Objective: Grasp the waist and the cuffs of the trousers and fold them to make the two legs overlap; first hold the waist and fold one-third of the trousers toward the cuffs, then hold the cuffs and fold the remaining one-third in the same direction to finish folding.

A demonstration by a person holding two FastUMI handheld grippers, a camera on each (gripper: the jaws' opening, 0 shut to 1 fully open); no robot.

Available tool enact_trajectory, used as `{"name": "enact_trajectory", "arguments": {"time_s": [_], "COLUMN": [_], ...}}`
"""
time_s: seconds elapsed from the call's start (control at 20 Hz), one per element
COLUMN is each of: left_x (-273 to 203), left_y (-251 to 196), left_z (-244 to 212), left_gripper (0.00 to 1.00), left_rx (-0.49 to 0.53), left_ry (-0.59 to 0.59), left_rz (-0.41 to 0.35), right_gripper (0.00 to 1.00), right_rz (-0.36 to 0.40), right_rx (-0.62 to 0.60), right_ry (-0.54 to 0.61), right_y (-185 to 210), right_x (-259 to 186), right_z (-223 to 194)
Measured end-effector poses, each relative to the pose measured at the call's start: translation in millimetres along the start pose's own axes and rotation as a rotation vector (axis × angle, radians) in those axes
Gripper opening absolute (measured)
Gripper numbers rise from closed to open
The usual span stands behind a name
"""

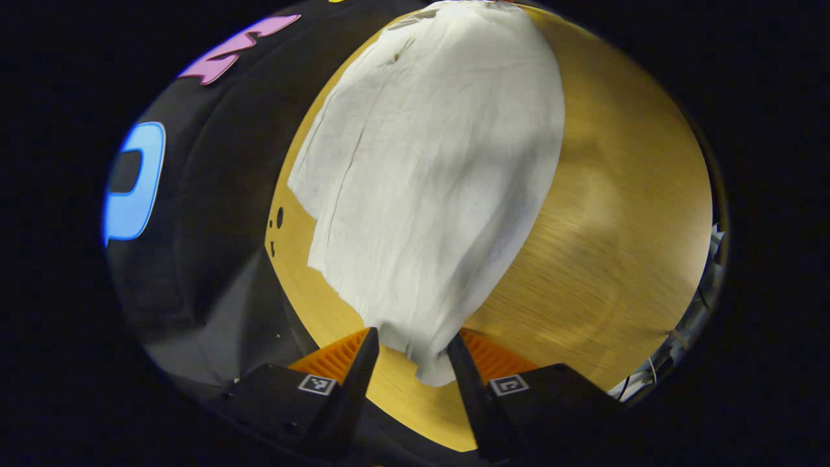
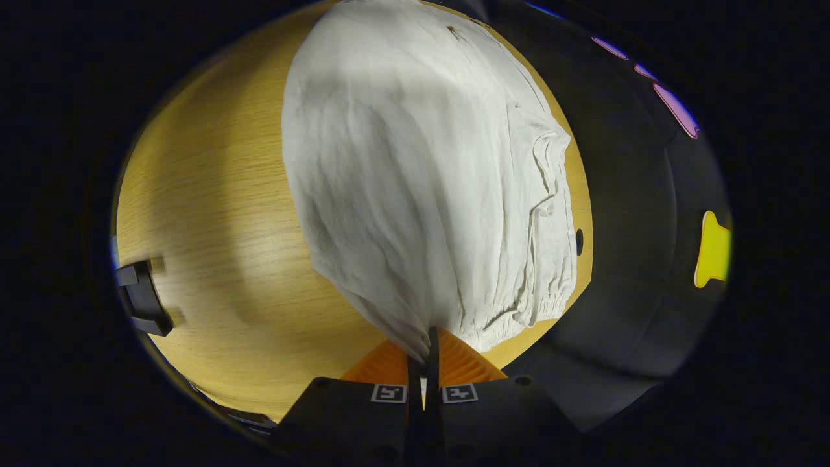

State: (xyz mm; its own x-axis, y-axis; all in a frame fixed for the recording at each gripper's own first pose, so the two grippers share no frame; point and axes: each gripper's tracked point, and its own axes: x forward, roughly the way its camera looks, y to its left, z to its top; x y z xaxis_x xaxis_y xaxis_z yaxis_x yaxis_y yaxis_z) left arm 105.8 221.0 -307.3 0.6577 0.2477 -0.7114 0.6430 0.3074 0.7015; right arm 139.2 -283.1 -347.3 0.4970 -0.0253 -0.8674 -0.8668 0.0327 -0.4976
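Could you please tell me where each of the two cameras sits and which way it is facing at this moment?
Left gripper view: rides on the left gripper, looking down along its parted fingers at the white trousers on the wooden table; cloth hangs between the fingers.
Right gripper view: rides on the right gripper, facing the trousers, its fingers closed on a pinch of cloth.
Shared: trousers, table, booth wall.

trousers on table, wall behind table
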Motion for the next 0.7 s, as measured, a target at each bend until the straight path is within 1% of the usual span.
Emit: {"name": "enact_trajectory", "arguments": {"time_s": [0.05,0.1,0.15,0.2,0.25,0.3,0.35,0.45,0.55,0.7], "left_x": [4.3,6.6,9.5,13.6,15.5,14.7,12.2,15.9,14.3,11.4], "left_y": [2.6,5.2,5.8,5.6,5.1,3.6,3.2,4.9,4.1,5.9], "left_z": [5.3,10.5,13.2,12.6,13.4,15.1,15.8,13.9,13.6,13.9], "left_gripper": [0.55,0.49,0.37,0.33,0.19,0.13,0.08,0.06,0.06,0.05], "left_rx": [0.016,0.021,0.015,0.0,-0.013,-0.023,-0.031,-0.039,-0.06,-0.185], "left_ry": [-0.002,-0.002,0.002,0.008,0.018,0.021,0.025,0.031,0.032,0.027], "left_rz": [-0.004,-0.01,-0.014,-0.026,-0.032,-0.034,-0.031,-0.021,-0.028,-0.034], "right_gripper": [0.05,0.05,0.05,0.05,0.05,0.05,0.05,0.05,0.05,0.05], "right_rz": [-0.003,-0.005,-0.006,-0.007,-0.008,-0.01,-0.012,-0.016,-0.01,0.002], "right_rx": [-0.004,-0.008,-0.01,-0.011,-0.013,-0.015,-0.019,-0.027,-0.032,-0.044], "right_ry": [0.001,0.002,0.001,0.0,-0.002,-0.004,-0.006,-0.008,0.002,0.016], "right_y": [-0.4,-0.7,-0.4,-0.5,-0.7,-0.9,-0.9,-1.6,-1.4,-1.4], "right_x": [0.5,0.9,0.6,0.7,0.7,0.8,1.5,1.3,1.7,-0.3], "right_z": [-0.6,-0.4,-0.7,-0.7,-0.4,-0.6,-0.7,-0.4,-1.4,-2.4]}}
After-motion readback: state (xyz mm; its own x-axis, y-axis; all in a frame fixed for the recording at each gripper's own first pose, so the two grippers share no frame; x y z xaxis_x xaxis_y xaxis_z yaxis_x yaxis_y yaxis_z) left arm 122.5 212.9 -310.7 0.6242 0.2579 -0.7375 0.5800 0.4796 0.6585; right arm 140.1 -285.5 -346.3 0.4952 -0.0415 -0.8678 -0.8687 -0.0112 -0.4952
